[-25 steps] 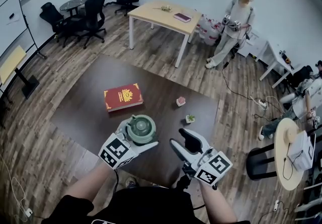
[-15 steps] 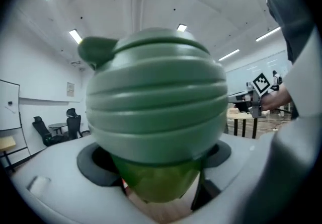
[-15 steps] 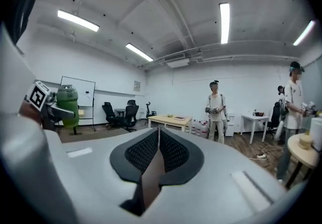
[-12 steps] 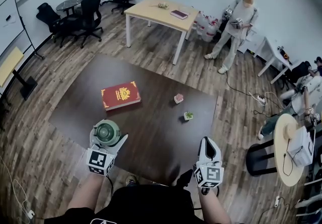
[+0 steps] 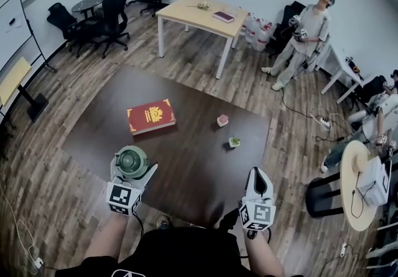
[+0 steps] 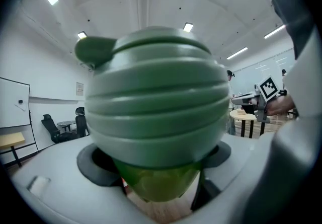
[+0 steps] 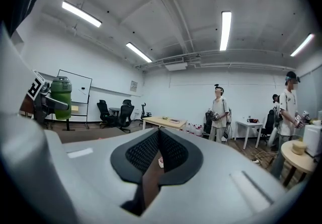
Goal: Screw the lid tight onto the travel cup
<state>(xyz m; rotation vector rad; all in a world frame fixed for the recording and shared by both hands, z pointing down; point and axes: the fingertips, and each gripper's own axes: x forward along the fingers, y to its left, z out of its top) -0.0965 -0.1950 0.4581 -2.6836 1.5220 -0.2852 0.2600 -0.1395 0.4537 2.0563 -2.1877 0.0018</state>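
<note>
The travel cup (image 5: 131,160) is green with a ribbed grey-green lid (image 6: 156,102) on top, its translucent green body (image 6: 153,185) below. My left gripper (image 5: 133,171) is shut on the cup's body and holds it upright over the near left edge of the dark table (image 5: 186,164). In the left gripper view the cup fills the gap between the jaws (image 6: 160,190). My right gripper (image 5: 255,175) is shut with nothing in it, well to the right of the cup. From the right gripper view (image 7: 160,143) the cup (image 7: 61,98) shows far left.
On the dark table lie a red book (image 5: 151,116) and two small pots (image 5: 222,121) (image 5: 234,142). A person (image 5: 308,30) stands at the back right near a light wooden table (image 5: 180,15). A round side table (image 5: 348,164) stands at the right.
Both grippers have drawn apart and back toward my body, the left carrying the cup. The right gripper, open beside the cup one second ago, is now shut and empty.
</note>
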